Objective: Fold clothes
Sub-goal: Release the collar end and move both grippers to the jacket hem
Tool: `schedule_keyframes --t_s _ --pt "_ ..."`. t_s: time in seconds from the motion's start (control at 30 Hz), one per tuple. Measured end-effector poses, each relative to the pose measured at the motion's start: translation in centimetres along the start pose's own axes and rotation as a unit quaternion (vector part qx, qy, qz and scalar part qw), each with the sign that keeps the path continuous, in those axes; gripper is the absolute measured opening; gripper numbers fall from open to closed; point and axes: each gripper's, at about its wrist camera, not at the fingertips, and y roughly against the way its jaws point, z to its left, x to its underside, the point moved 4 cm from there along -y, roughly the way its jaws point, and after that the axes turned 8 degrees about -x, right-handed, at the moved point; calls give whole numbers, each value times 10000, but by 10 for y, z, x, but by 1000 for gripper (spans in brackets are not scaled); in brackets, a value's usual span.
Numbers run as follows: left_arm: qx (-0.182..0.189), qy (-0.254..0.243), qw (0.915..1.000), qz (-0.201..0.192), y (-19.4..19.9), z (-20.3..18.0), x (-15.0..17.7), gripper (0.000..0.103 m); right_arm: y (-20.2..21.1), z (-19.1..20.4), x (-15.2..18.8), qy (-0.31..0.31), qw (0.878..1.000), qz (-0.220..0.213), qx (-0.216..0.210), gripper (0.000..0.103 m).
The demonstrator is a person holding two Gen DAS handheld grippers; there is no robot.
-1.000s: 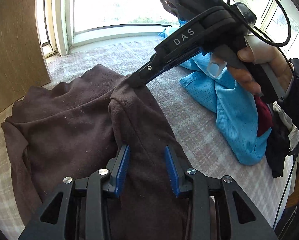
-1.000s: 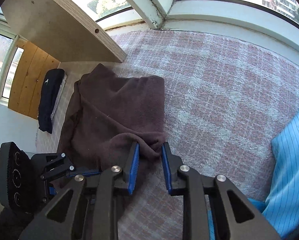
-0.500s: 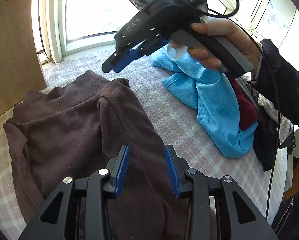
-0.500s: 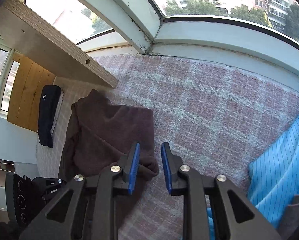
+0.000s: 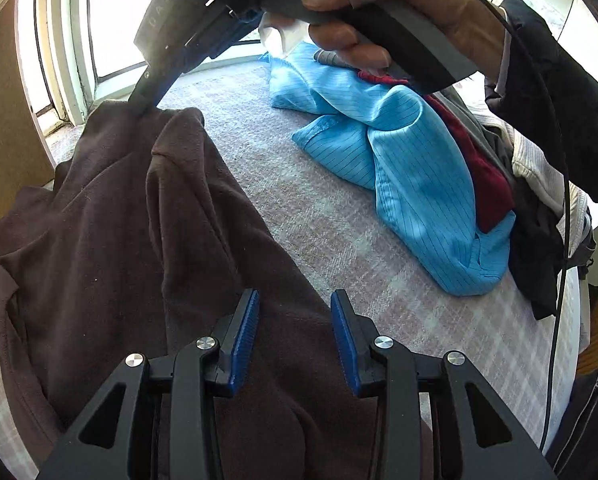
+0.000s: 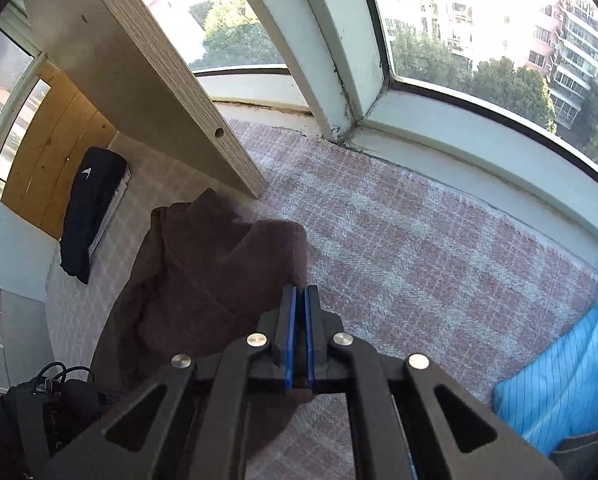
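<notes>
Left wrist view shows our left gripper [image 5: 293, 334], jaws spread, over the brown garment [image 5: 111, 248] lying on the checked blanket [image 5: 339, 216]. Our right gripper [image 6: 297, 316], jaws pressed together, seems to pinch a fold of it. To fold well, we would carry that edge toward nine o'clock, keeping it taut and aligned.

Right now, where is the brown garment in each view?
Left wrist view: the brown garment fills the left and lower centre.
Right wrist view: it lies left of centre, its edge at the right tool.
Shared landmark: the blue striped garment, at the right in both.
</notes>
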Motion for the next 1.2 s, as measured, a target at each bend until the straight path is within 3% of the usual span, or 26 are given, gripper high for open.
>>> schedule_keyframes --t_s 0.2,0.33,0.43,0.53,0.6,0.73,0.83,0.9,0.97,1.07,1.17,1.2 --pt "6 269 9993 -243 19 14 0 40 -22 -12 7 73 9968 362 712 8" --pt "-35 504 9977 -448 39 28 0 40 23 -4 14 66 9973 -225 694 19" --pt "-66 686 9958 -606 55 40 0 40 38 9 36 152 9991 -69 380 21" --pt "-179 1014 9913 -820 95 62 12 40 9 33 57 269 9989 376 -22 21" --pt "-360 1124 9892 -866 124 73 27 40 -19 48 68 457 9971 616 25 21" --pt "-777 1199 9878 -617 166 77 77 40 -42 58 77 833 9923 724 563 21" --pt "-754 1329 9879 -275 177 65 120 40 -32 65 80 789 9921 584 779 21" --pt "-660 1262 9898 -68 178 47 149 40 -12 81 92 821 9931 398 733 22" --pt "-498 1221 9913 66 174 29 171 40 -1 106 117 811 9951 314 475 28" --pt "-275 1142 9928 235 168 3 200 40 -12 152 165 1055 9924 574 -257 34" --pt "-246 908 9948 391 160 -13 220 40 -40 197 211 1335 9870 828 -327 34" --pt "-187 850 9951 465 156 -17 226 40 -49 203 222 1415 9863 833 -142 34"
